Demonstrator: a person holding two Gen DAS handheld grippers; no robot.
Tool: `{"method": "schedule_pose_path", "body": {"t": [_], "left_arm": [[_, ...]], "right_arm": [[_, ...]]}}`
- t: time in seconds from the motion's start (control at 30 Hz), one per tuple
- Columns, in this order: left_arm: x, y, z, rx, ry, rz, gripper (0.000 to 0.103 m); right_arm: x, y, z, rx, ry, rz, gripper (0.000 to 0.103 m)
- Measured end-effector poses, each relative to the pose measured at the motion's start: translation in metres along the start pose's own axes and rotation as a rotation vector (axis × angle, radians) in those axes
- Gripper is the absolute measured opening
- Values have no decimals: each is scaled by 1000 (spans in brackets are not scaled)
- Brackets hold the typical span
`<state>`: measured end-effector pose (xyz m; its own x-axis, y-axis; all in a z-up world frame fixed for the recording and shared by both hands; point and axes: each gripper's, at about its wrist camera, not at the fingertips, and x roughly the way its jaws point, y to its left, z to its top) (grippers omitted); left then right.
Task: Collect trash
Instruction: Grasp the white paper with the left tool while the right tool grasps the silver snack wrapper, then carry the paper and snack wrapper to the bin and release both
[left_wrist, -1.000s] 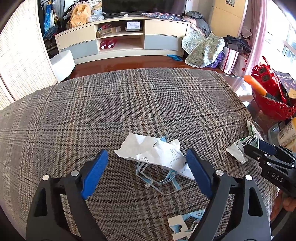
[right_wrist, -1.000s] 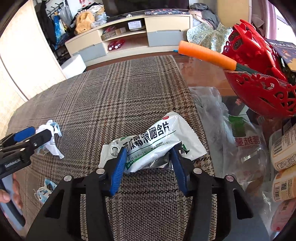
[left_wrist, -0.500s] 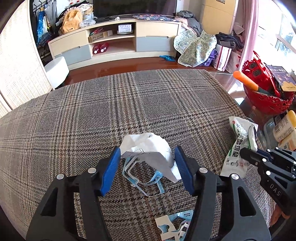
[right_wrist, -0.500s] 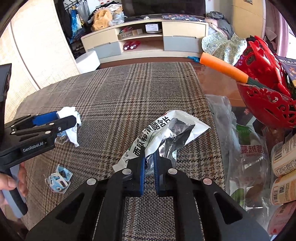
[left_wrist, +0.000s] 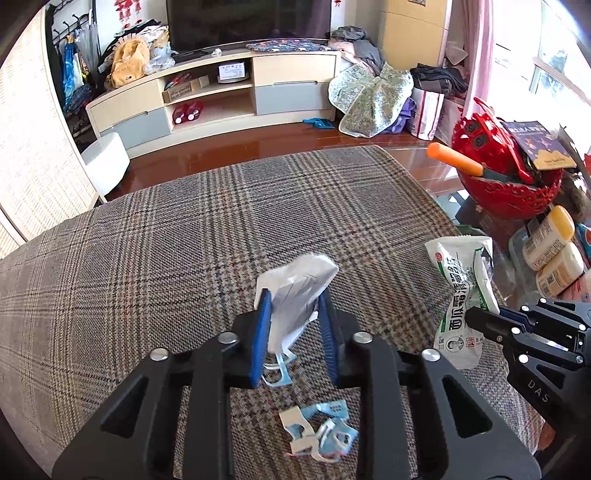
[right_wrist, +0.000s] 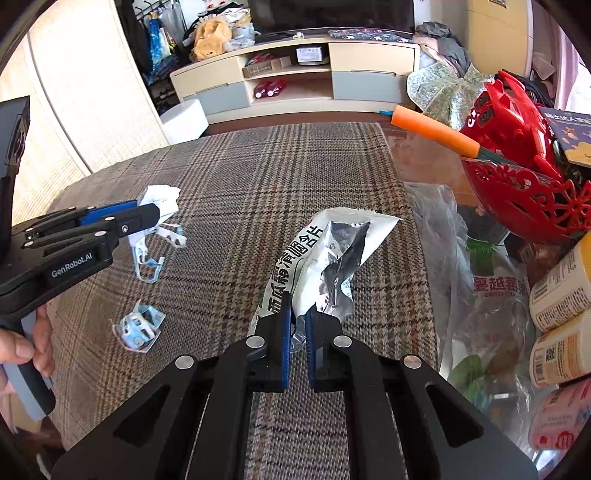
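Left gripper has just closed on crumpled white paper, held above the plaid cloth. Right gripper clamps the foil wrapper — only its view shows the person's hand.

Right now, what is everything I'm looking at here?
paper: 1, white, in left gripper
wrapper: 1, white and green, in right gripper
scraps: 1 heap, blue and white, on cloth
cloth: 1, brown plaid, over table
basket: 1, red, right of cloth
bottles: 2, yellowish, near basket
cabinet: 1, beige and grey, far wall
left gripper: black, blue pads, shut
right gripper: black, blue pads, shut
hand: 1, holding left gripper's handle
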<state>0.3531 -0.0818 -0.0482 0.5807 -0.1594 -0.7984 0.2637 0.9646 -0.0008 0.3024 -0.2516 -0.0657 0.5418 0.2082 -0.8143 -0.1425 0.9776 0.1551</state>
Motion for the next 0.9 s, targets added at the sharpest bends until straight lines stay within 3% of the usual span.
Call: {"method": "schedule_pose_path", "body": {"t": [0.2, 0.47, 0.9], "left_arm": [[-23, -13, -7, 29, -20, 3, 11], [-87, -19, -24, 32, -48, 4, 9], [-223, -37, -116, -25, -43, -44, 9]], "right_arm": [[-18, 0, -9, 5, 0, 0, 8], [-70, 15, -26, -7, -21, 15, 8], [-188, 71, -94, -66, -44, -7, 8]]}}
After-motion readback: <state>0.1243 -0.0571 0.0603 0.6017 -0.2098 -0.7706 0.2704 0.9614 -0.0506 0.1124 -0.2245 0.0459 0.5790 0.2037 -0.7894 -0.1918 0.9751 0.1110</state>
